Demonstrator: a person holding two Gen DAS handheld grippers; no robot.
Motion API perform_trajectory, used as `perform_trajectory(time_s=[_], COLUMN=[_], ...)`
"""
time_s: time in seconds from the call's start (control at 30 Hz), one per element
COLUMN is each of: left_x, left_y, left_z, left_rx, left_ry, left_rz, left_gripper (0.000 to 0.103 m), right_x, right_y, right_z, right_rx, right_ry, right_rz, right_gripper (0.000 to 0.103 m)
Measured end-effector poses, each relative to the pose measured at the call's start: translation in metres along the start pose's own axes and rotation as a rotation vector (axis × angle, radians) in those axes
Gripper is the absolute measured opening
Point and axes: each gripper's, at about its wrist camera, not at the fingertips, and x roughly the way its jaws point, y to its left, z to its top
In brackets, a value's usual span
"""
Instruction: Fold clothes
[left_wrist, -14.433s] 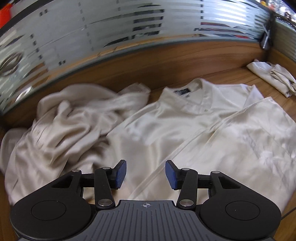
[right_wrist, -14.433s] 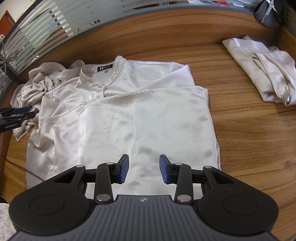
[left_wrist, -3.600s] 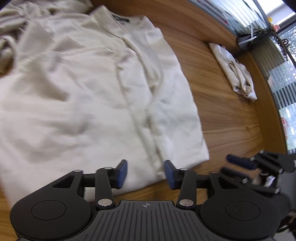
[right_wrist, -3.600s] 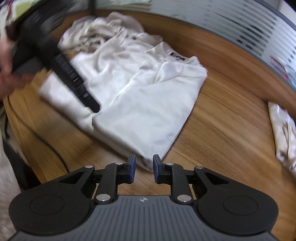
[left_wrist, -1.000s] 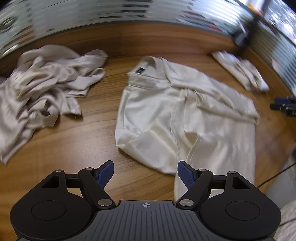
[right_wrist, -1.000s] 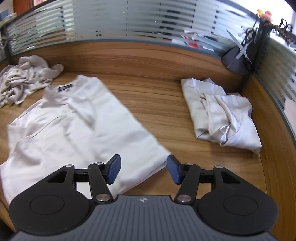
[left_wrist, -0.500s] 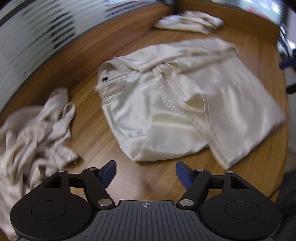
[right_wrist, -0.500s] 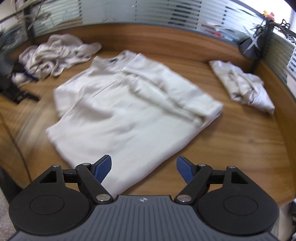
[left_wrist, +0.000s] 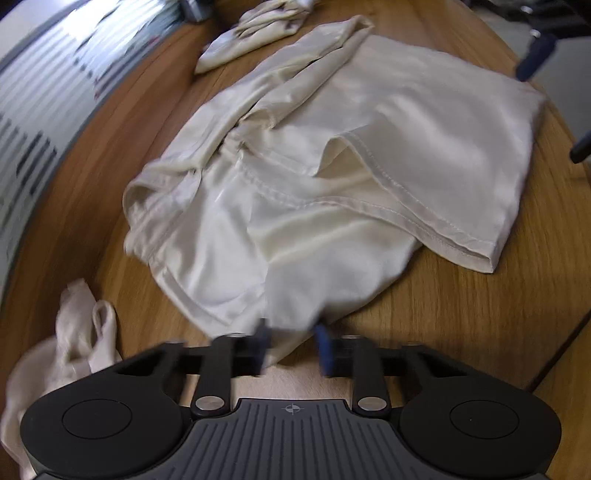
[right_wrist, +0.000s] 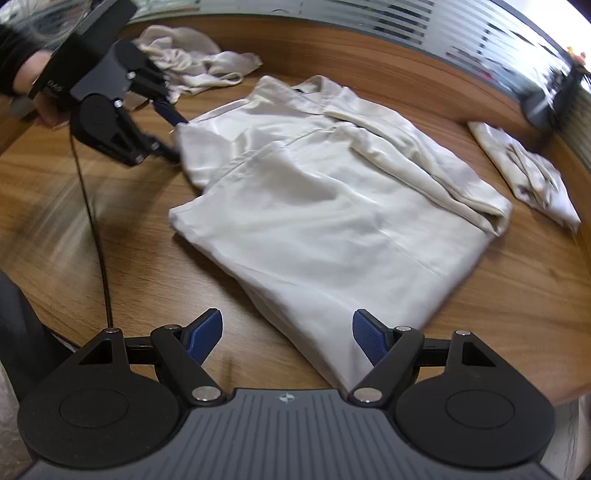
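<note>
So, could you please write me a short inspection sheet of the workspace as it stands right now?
Surface: wooden table, curved wooden back rim.
Job's things: cream shirt lying partly folded mid-table, collar toward the rim.
Clutter: crumpled cream garments at the far left; folded cream garment at the right.
Grippers: left claw at the shirt's corner, blurred, cloth between its fingers; right claw wide open, empty, over the shirt's near edge.
Cables: black cable across the table's left.
Surroundings: striped frosted glass partition.

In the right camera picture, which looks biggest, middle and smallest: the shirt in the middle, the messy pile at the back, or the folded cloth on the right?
1. Shirt, biggest by far.
2 and 3. Messy pile and folded cloth look about alike; both lie farther from the camera, so ranking them is unsure.
</note>
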Motion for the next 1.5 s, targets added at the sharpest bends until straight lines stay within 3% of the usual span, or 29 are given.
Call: perform_trajectory(time_s=[0.1, 0.37, 0.8, 1.03, 1.13, 1.2, 1.3, 1.5], left_x=[-0.011, -0.030, -0.027, -0.029, -0.031, -0.031, -0.031, -0.031], left_y=[0.009, 0.039, 0.064, 0.069, 0.067, 0.066, 0.063, 0.067], left_z=[0.007, 0.034, 0.062, 0.063, 0.061, 0.058, 0.051, 0.041], left_rx=[-0.032, -0.122, -0.269, -0.315, -0.323, -0.329, -0.346, -0.427], left_ry=[-0.063, -0.146, -0.112, -0.117, -0.113, -0.104, -0.088, -0.072], left_rz=[0.007, -0.021, -0.059, -0.058, -0.056, -0.052, -0.050, -0.048], left_gripper=[0.012, 0.009, 0.008, 0.008, 0.008, 0.008, 0.008, 0.008], right_x=[0.010, 0.041, 0.053, 0.050, 0.051, 0.050, 0.043, 0.023], right_y=[0.009, 0.025, 0.020, 0.024, 0.025, 0.027, 0.027, 0.004], right_z=[0.009, 0.028, 0.026, 0.009, 0.005, 0.005, 0.009, 0.034], right_rx=[-0.030, -0.081, -0.119, -0.315, -0.392, -0.431, -0.468, -0.446], right_ry=[-0.002, 0.011, 0.007, -0.029, -0.040, -0.053, -0.047, 0.001], right_rz=[-0.004, -0.025, -0.167, -0.272, -0.304, -0.307, -0.265, -0.184], right_gripper=[0.083, 0.083, 0.084, 0.082, 0.066, 0.037, 0.017, 0.004])
